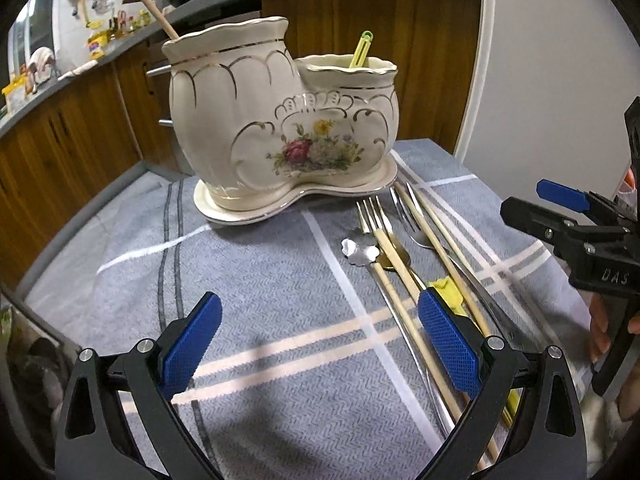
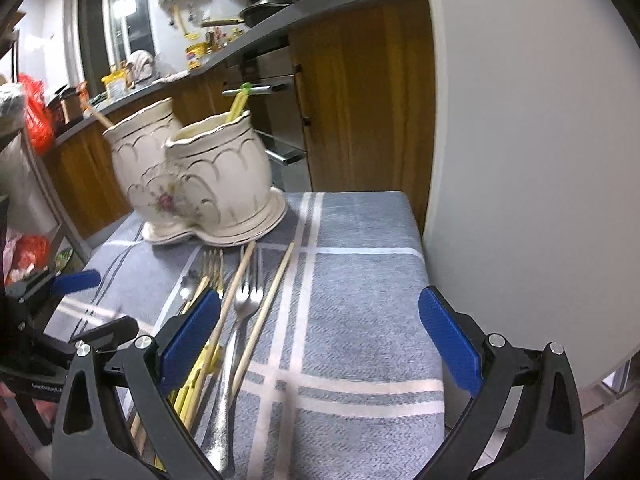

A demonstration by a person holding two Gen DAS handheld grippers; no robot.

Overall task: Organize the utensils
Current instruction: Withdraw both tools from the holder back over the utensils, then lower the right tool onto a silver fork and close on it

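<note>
A cream two-pot ceramic utensil holder point(image 1: 280, 120) with a flower print stands at the back of the table; it also shows in the right wrist view point(image 2: 200, 184). A wooden chopstick point(image 1: 154, 8) stands in its tall pot and a yellow-green utensil point(image 1: 362, 50) in its low pot. Loose forks point(image 1: 404, 216), wooden chopsticks point(image 1: 436, 248), a gold spoon and a flower-shaped silver piece point(image 1: 360, 252) lie on the cloth to the right. My left gripper point(image 1: 320, 340) is open and empty above the cloth. My right gripper point(image 2: 320, 340) is open and empty, right of a silver fork point(image 2: 244, 304).
The table carries a blue-grey cloth with white stripes point(image 1: 260, 280). Its right edge point(image 2: 424, 280) drops off beside a white wall. Wooden kitchen cabinets point(image 1: 360, 40) and a cluttered counter stand behind. A yellow utensil point(image 2: 192, 384) lies under my right gripper's left finger.
</note>
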